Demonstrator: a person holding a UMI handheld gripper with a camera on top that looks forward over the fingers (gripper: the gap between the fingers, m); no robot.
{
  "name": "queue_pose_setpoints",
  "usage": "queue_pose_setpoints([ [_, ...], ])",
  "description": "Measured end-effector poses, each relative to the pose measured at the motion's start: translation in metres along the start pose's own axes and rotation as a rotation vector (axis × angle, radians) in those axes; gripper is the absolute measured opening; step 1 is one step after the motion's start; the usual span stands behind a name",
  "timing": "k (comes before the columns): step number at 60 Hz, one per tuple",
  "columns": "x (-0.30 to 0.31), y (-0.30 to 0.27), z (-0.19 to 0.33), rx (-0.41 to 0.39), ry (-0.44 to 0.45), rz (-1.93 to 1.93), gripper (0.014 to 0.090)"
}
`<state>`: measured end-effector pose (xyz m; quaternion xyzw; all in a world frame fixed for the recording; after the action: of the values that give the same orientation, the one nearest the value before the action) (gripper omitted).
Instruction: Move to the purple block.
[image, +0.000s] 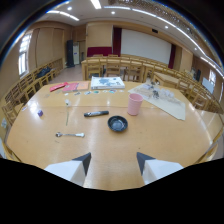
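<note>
Purple block (40, 113) is sitting small and far off near the table's left edge, well apart from the jaws and beyond them to the left. No writing on it can be made out.

Going by size, the wooden table (165, 140) is carrying everything. A large pale sheet of paper (167, 100) is lying on its far right part with small dark items on it, too small to identify. A white book or box (107, 82) with a printed cover is resting at the far middle; its lettering is unreadable. Red and pink folders (71, 87) are lying to its left. A pink cup (134, 104) is standing upright near the centre, a dark round bowl (117, 123) just ahead of it. A black marker-like bar (96, 114) is lying left of the bowl, and a metal spoon (70, 134) nearer still.

The gripper (113, 161) is hovering over the table's near edge, its jaws spread apart with nothing between them.
</note>
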<state>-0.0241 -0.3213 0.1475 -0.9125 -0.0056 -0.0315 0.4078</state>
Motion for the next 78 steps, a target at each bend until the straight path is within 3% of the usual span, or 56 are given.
queue_pose_setpoints([
  [14, 0.019, 0.008, -0.028, 0.004, -0.005, 0.007, 0.0861],
  [30, -0.048, -0.014, -0.049, 0.032, -0.009, -0.002, 0.0865],
  [55, -0.262, -0.057, -0.057, 0.06, -0.093, -0.054, 0.0864],
  [78, -0.421, -0.072, 0.038, 0.025, -0.181, -0.094, 0.0866],
])
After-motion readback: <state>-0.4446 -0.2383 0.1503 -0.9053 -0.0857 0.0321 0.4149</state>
